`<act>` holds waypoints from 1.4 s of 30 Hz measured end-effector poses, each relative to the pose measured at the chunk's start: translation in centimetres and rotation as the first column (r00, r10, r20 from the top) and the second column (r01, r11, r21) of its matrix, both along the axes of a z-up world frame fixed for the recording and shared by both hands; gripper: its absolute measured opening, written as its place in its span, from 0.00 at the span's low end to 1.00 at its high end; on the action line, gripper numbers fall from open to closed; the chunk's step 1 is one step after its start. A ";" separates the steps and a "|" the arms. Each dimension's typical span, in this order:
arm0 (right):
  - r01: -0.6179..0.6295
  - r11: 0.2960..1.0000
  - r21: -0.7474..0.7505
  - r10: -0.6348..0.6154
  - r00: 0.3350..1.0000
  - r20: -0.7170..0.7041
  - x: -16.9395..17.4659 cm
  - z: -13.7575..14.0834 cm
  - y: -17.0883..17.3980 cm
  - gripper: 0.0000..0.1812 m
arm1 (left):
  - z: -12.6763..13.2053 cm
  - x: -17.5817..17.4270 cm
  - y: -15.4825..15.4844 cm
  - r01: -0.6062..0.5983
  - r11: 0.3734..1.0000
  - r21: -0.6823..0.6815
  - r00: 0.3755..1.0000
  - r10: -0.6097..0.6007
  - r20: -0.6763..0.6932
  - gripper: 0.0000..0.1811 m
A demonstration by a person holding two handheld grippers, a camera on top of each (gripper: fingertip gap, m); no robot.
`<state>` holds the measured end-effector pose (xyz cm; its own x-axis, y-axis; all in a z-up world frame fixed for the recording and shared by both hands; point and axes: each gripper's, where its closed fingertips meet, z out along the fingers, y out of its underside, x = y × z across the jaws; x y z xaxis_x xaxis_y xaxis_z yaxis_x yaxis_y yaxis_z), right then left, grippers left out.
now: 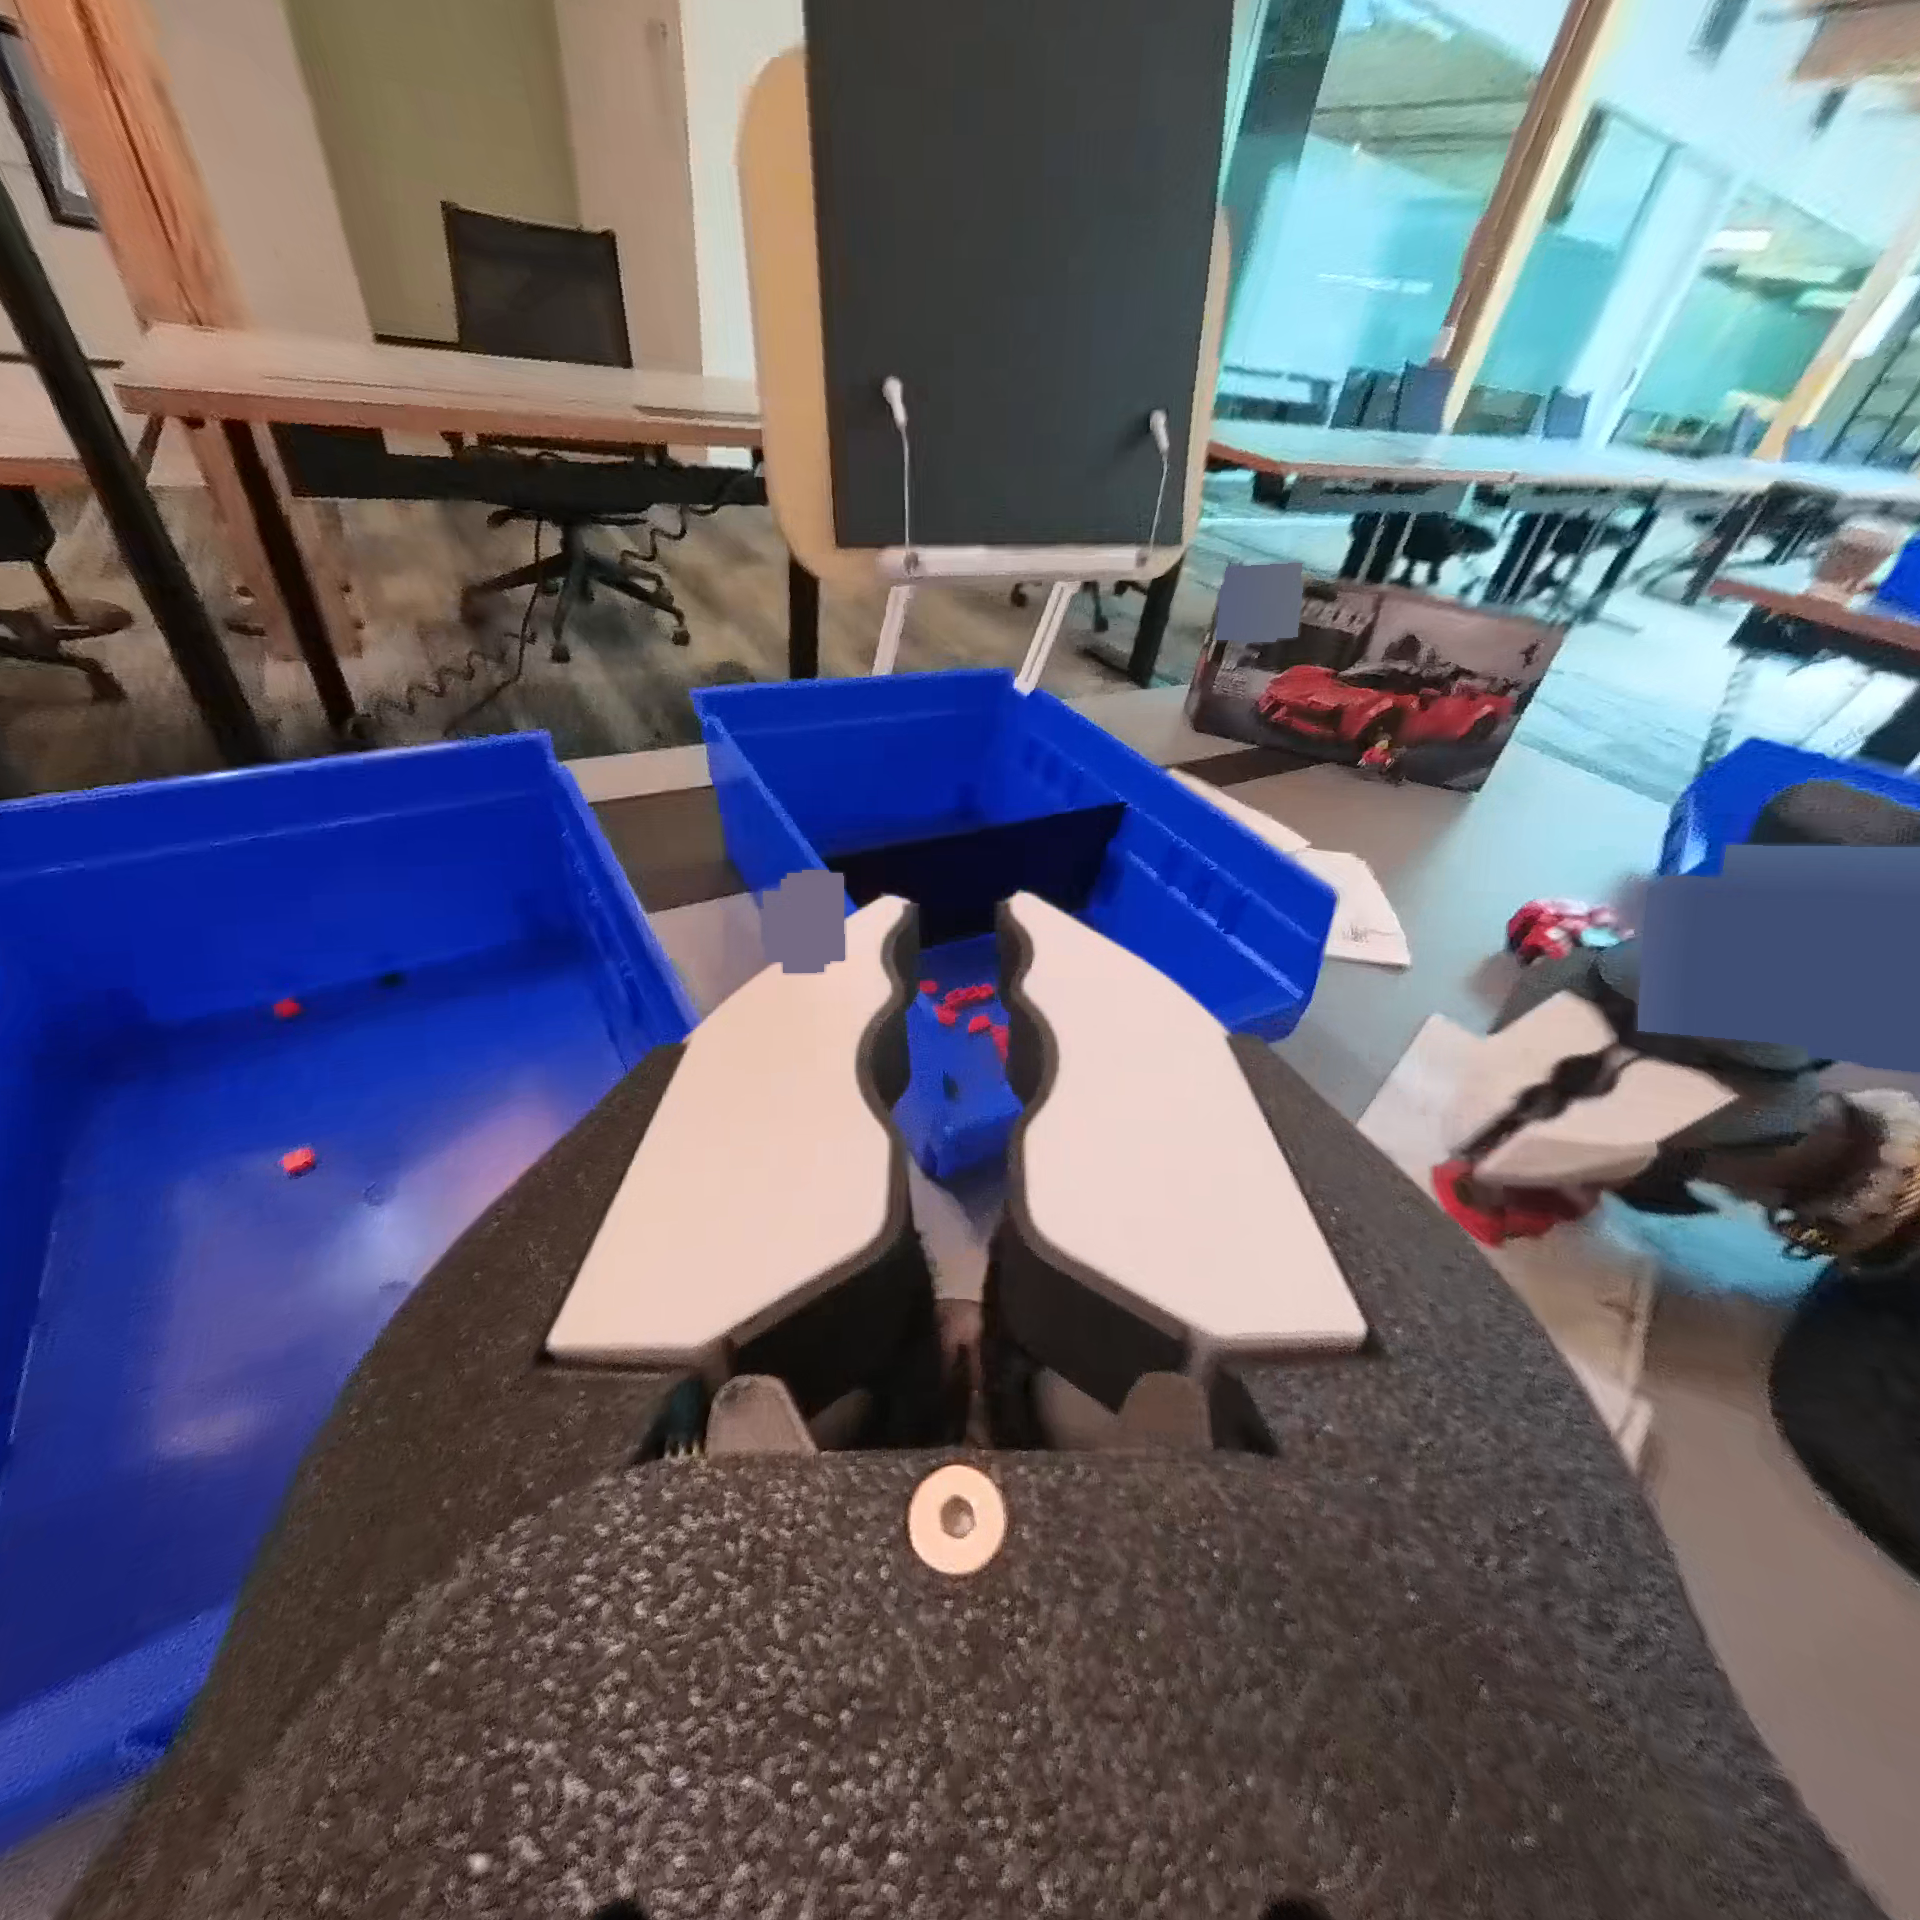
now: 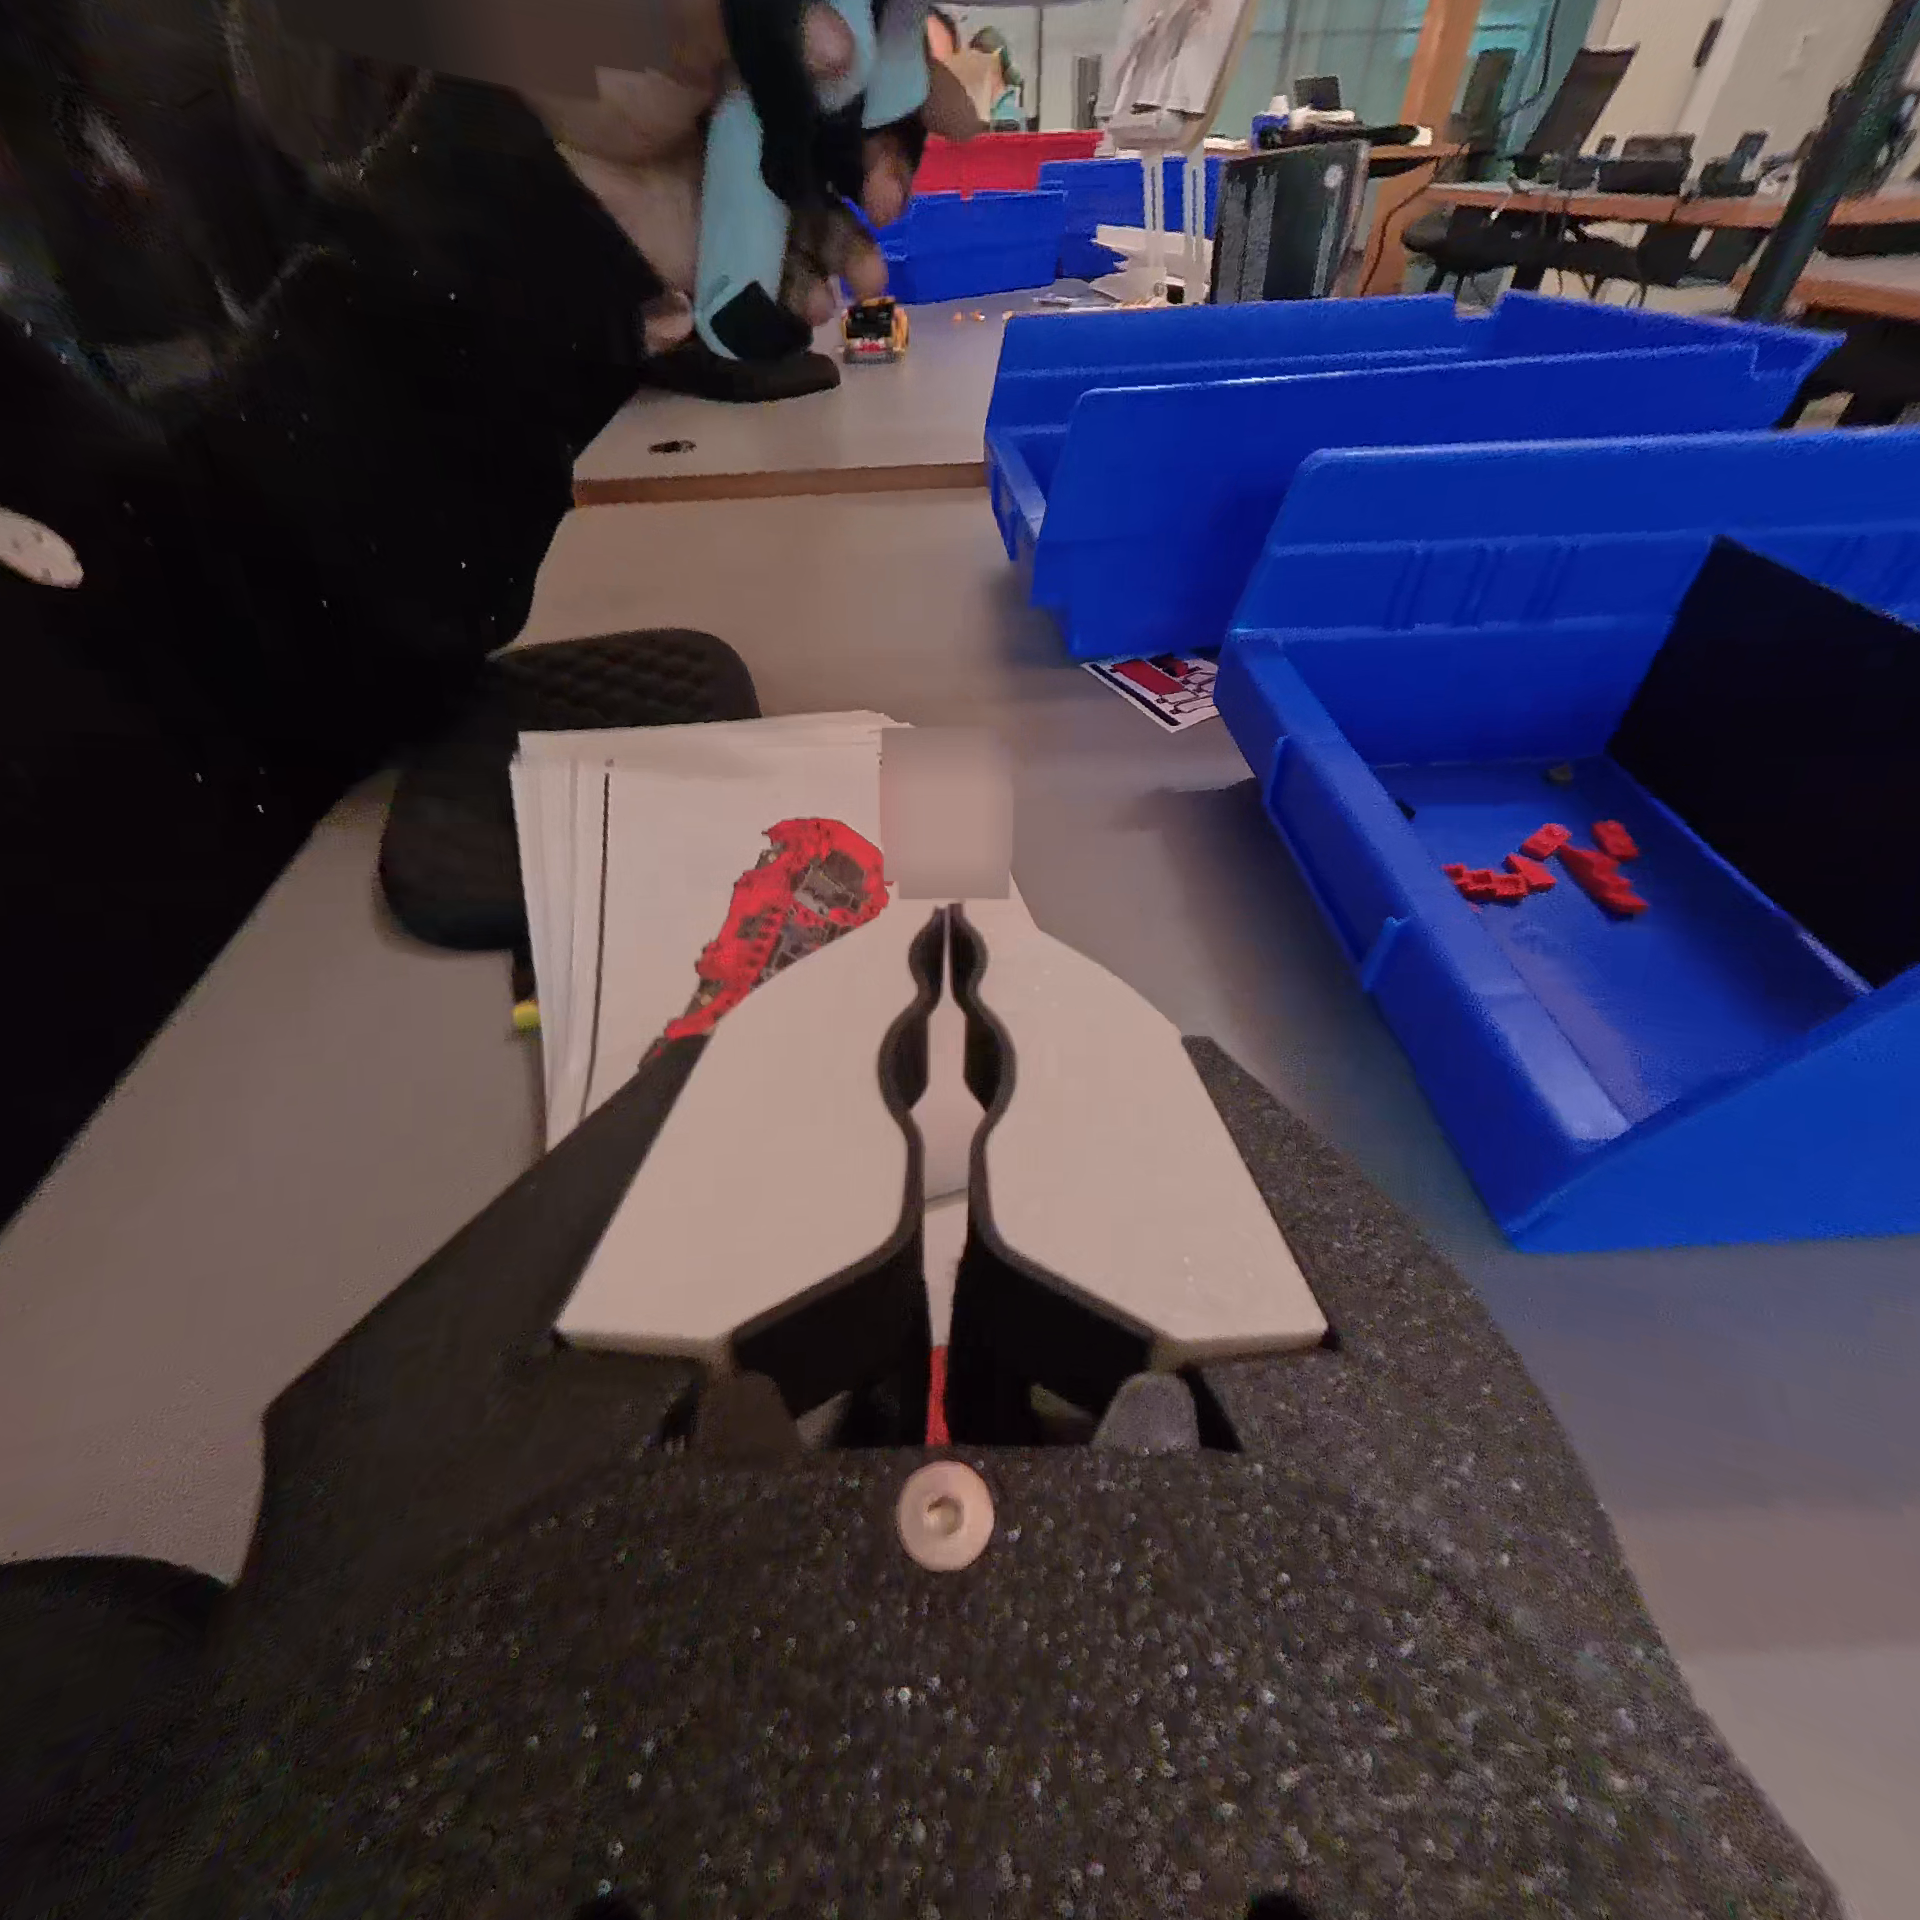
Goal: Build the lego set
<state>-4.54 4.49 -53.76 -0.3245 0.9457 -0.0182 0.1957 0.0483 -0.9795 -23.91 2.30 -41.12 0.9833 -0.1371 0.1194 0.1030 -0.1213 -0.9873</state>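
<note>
Left claw (image 1: 956, 940) apart, above blue bin (image 1: 1195, 883) w/ red bricks (image 1: 961, 1003) near worktop's far edge. Right claw (image 2: 951, 914) pinched shut, apparently on red car piece (image 1: 1507, 1205). Best: drop straight, grab one brick only.

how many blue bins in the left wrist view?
3. A large blue bin at left, a divided bin straight ahead beyond the left hand-held gripper, and a third bin's corner at the right edge. More may be out of frame.
</note>
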 end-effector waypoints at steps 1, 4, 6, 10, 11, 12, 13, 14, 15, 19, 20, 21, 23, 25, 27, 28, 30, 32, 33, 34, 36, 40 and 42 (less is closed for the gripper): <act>0.009 1.000 0.024 -0.009 1.000 -0.010 0.0 -0.1 0.1 0.00 | -0.8 0.1 0.1 -0.010 1.000 -0.015 1.000 0.010 -0.029 0.04; -0.004 1.000 0.004 0.004 0.999 -0.034 -0.1 0.3 0.0 0.00 | -3.2 0.9 0.2 0.023 0.999 -0.033 0.999 -0.025 -0.047 0.00; -0.021 0.999 -0.026 0.019 0.998 -0.061 0.0 0.8 -0.1 0.00 | -4.4 1.5 0.5 0.076 0.995 -0.060 0.997 -0.077 -0.010 0.00; -0.045 0.997 -0.058 0.038 0.993 -0.112 0.2 1.5 -0.1 0.20 | -5.3 1.5 1.0 0.100 0.993 -0.064 0.995 -0.101 -0.011 0.00; -0.050 0.997 -0.055 0.042 0.990 -0.132 0.3 1.7 -0.1 0.26 | -5.6 1.9 1.0 0.126 0.990 -0.069 0.992 -0.126 -0.006 0.00; -0.036 0.998 -0.055 0.027 0.988 -0.152 0.3 2.0 0.1 0.32 | -5.9 2.1 1.0 0.143 0.987 -0.077 0.990 -0.143 -0.001 0.00; -0.021 0.998 -0.056 0.011 0.985 -0.170 0.3 2.3 0.3 0.39 | -6.2 2.1 1.1 0.142 0.986 -0.088 0.990 -0.143 0.002 0.00; -0.015 0.998 -0.057 0.004 0.982 -0.187 0.4 2.6 0.5 0.42 | -6.5 1.9 1.1 0.133 0.986 -0.101 0.991 -0.134 -0.002 0.02; -0.013 0.998 -0.063 0.000 0.978 -0.209 0.6 3.0 0.6 0.42 | -6.8 1.5 1.1 0.115 0.987 -0.116 0.993 -0.117 -0.011 0.05; 0.008 0.994 -0.108 -0.046 0.936 -0.350 1.3 5.2 1.5 0.41 | -7.4 0.3 1.1 0.049 0.991 -0.128 0.998 -0.055 -0.041 0.15; 0.015 0.993 -0.119 -0.059 0.924 -0.377 1.5 5.6 1.8 0.40 | -7.5 0.1 1.1 0.038 0.991 -0.126 0.998 -0.043 -0.039 0.17; 0.030 0.992 -0.125 -0.076 0.921 -0.383 1.6 5.6 2.1 0.39 | -7.5 -0.1 1.1 0.032 0.992 -0.126 0.999 -0.037 -0.037 0.18; 0.075 0.991 -0.112 -0.109 0.937 -0.332 1.3 4.7 2.8 0.37 | -7.7 -0.3 1.1 0.024 0.991 -0.132 0.999 -0.029 -0.034 0.20; 0.077 0.995 -0.068 -0.092 0.960 -0.264 1.0 3.5 2.7 0.32 | -8.1 -0.4 1.1 0.025 0.988 -0.151 0.999 -0.032 -0.042 0.20; 0.054 0.998 -0.041 -0.062 0.973 -0.222 0.8 2.8 2.2 0.26 | -8.4 -0.4 1.1 0.018 0.986 -0.166 0.998 -0.029 -0.061 0.20; 0.039 0.999 -0.035 -0.046 0.976 -0.213 0.8 2.6 1.9 0.21 | -8.3 -0.5 1.1 0.011 0.987 -0.163 0.997 -0.023 -0.071 0.18; 0.021 0.999 -0.040 -0.028 0.983 -0.184 0.8 2.3 1.7 0.07 | -8.1 -0.4 1.1 0.012 0.989 -0.148 0.997 -0.024 -0.079 0.14; -0.005 0.998 -0.064 -0.005 0.988 -0.156 0.9 2.1 1.5 0.00 | -7.8 -0.5 1.0 0.012 0.992 -0.128 0.997 -0.022 -0.078 0.10; -0.003 0.997 -0.078 -0.009 0.989 -0.151 0.9 2.0 1.5 0.00 | -7.6 -0.6 1.0 0.009 0.993 -0.115 0.997 -0.018 -0.075 0.05; 0.000 0.996 -0.087 -0.013 0.988 -0.152 0.9 2.1 1.6 0.00 | -7.3 -0.6 1.0 0.012 0.995 -0.099 0.998 -0.018 -0.063 0.01; 0.003 0.995 -0.102 -0.020 0.986 -0.167 1.0 2.3 1.8 0.00 | -6.8 -0.5 0.9 0.025 0.997 -0.072 0.999 -0.027 -0.023 0.00; 0.044 0.992 -0.119 -0.070 0.973 -0.221 1.0 3.2 2.5 0.12 | -6.5 -0.6 0.7 0.029 0.998 -0.058 1.000 -0.029 0.008 0.00; 0.070 0.992 -0.107 -0.095 0.966 -0.242 0.9 3.4 2.8 0.19 | -6.8 -0.8 0.8 0.019 0.997 -0.069 1.000 -0.020 -0.009 0.01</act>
<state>-3.59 7.30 -50.37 -0.2513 0.9671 -0.0404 -0.0527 -0.0553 -0.9971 -24.67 3.07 -47.87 0.9817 -0.1477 0.1201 0.0908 -0.1909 -0.9774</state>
